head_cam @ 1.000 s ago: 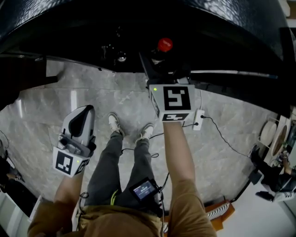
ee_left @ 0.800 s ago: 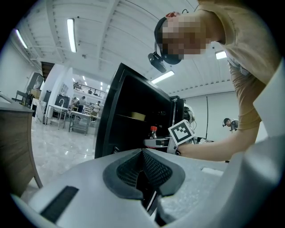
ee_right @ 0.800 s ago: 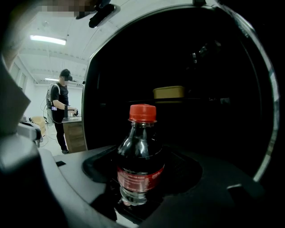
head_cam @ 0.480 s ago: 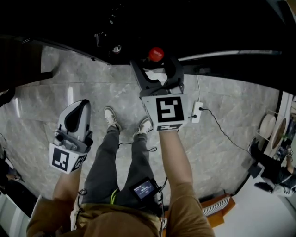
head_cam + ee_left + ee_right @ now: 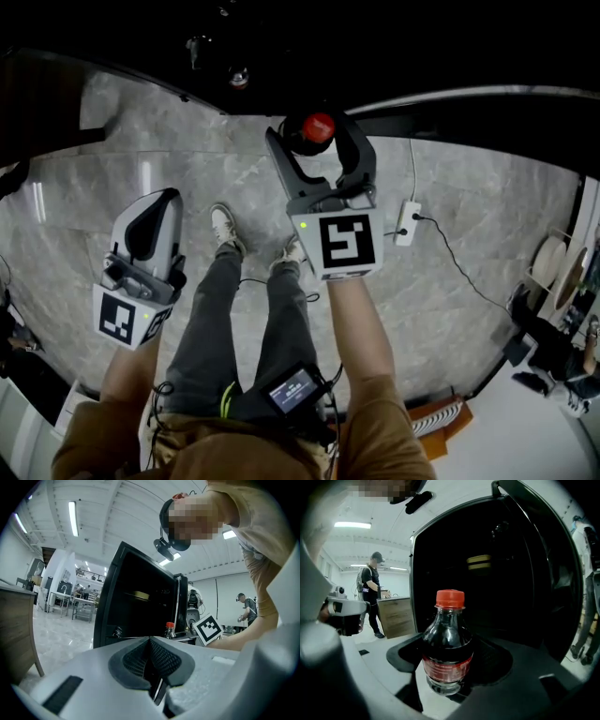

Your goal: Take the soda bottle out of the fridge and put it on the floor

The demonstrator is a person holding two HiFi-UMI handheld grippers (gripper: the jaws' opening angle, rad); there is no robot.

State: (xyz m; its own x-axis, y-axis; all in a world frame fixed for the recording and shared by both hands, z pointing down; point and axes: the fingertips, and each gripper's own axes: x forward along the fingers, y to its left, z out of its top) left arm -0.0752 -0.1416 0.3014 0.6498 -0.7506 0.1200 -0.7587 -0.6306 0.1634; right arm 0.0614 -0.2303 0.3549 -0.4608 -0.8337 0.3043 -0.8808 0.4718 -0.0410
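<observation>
Right gripper view: the soda bottle (image 5: pixel 447 641) stands upright between the jaws of the right gripper (image 5: pixel 448 660), whose dark pads press against its lower body from both sides. The bottle holds dark liquid under a red cap (image 5: pixel 450 599). A red label (image 5: pixel 446 666) wraps the lower part; its white print is too small and blurred to read, so no brand can be made out. Behind the bottle gapes the open fridge (image 5: pixel 511 573), its inside almost black apart from one yellowish item on a shelf.

From the head view only the cap shows, between the right gripper's two black jaws, at the edge of the fridge's dark mass above the grey marble floor (image 5: pixel 487 234). Whether the bottle is fully clear of the fridge cannot be told. The bottle's body is hidden by the gripper.

The left gripper (image 5: pixel 150 641) has its jaws closed together with nothing between them, and hangs well apart from the bottle, by the person's left leg. A white power strip (image 5: pixel 406 223) lies on the floor.
</observation>
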